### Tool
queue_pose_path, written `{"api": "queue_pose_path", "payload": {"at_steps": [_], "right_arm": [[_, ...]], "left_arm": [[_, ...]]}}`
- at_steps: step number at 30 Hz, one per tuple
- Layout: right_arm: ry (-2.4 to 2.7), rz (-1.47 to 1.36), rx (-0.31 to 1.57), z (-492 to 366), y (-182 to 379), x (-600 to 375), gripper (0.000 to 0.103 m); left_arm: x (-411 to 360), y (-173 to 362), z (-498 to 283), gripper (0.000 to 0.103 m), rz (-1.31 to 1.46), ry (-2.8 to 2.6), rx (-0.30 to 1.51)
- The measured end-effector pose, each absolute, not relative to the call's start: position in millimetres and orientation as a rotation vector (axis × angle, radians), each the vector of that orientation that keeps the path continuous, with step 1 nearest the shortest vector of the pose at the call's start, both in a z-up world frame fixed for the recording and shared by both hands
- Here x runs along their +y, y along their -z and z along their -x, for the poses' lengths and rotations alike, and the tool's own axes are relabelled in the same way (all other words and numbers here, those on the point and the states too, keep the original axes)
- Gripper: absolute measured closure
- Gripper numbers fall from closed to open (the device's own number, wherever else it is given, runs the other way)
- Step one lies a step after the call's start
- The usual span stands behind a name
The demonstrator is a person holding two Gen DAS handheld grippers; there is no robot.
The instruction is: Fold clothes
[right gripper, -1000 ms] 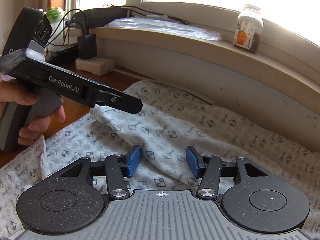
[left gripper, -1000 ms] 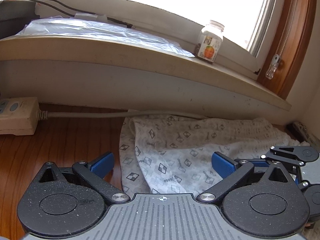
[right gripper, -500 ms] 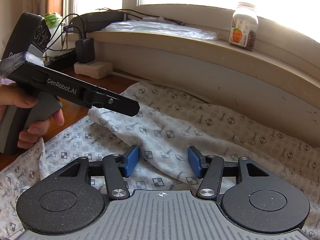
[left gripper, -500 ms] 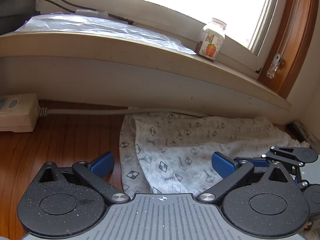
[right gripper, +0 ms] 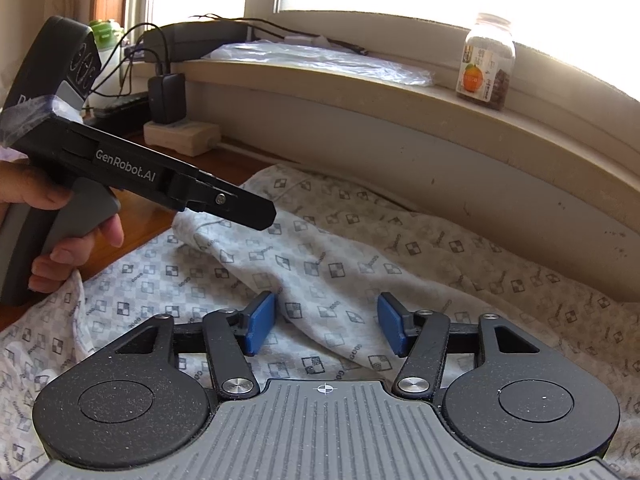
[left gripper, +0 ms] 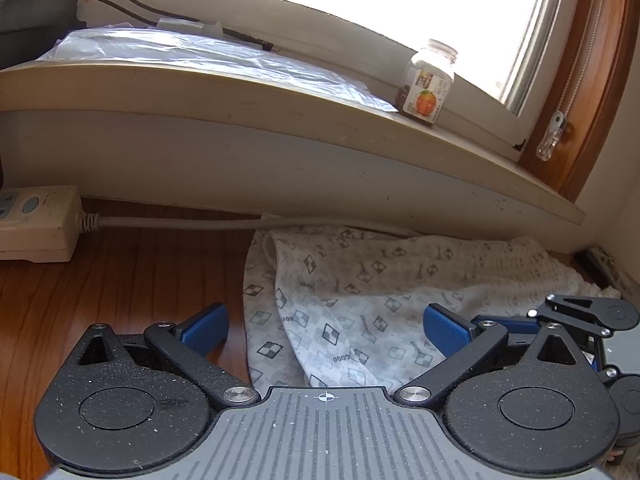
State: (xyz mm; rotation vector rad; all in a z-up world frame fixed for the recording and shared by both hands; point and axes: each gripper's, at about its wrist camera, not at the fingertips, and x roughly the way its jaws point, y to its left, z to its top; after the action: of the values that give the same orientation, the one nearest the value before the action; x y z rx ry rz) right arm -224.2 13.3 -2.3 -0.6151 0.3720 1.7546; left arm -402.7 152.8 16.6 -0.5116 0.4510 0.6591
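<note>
Hovering low over the patterned garment (right gripper: 360,248), the right tongs (right gripper: 326,328) have just been narrowing a little; a raised ridge of cloth lies between the blue pads (right gripper: 262,320), yet they stand clear of it and grasp nothing. The left tongs (left gripper: 326,330) are spread wide above the garment's left edge, likewise empty, one pad over bare wood. In the right wrist view the person's hand (right gripper: 52,220) grips the other tool's handle beside the cloth.

The garment lies rumpled on the wooden tabletop (left gripper: 120,280), its long axis running left to right along the wall under the window sill (left gripper: 280,112), the gathered end toward the right corner. Beyond it sit a power strip (left gripper: 36,224) and its cable, and a jar (left gripper: 430,78) on the sill.

The risk, as I judge it, is pinching only that loose ridge: one layer would lift and the rest drag, giving a crooked fold. Pulling the far edge could also snag the cable.
</note>
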Motion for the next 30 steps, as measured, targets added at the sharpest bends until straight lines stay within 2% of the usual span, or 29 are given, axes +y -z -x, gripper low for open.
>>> {"api": "queue_pose_path", "payload": {"at_steps": [2,5,6,12,16,27,30], "right_arm": [[-1.774,0.621,0.388,224,1,14,0.075],[-1.782,0.643,0.383,225,-5,15,0.097],[-1.782,0.639,0.379,223,-8,15,0.099],[-1.736,0.602,0.311,197,-37,9,0.101],[-1.628,0.602,0.256,146,-65,-6,0.101],[-1.032,0.577,0.143,-73,-126,-93,0.101],[-0.746,0.545,0.086,-125,-130,-115,0.093]], "left_arm": [[152,-17,402,0.000,0.505,-0.659,0.452],[151,-17,402,0.000,0.500,-0.659,0.454],[151,-17,402,0.000,0.499,-0.659,0.452],[151,-19,405,0.000,0.494,-0.670,0.433],[151,-19,406,0.000,0.499,-0.672,0.431],[154,-18,405,0.000,0.510,-0.665,0.440],[154,-18,405,0.000,0.507,-0.667,0.441]]}}
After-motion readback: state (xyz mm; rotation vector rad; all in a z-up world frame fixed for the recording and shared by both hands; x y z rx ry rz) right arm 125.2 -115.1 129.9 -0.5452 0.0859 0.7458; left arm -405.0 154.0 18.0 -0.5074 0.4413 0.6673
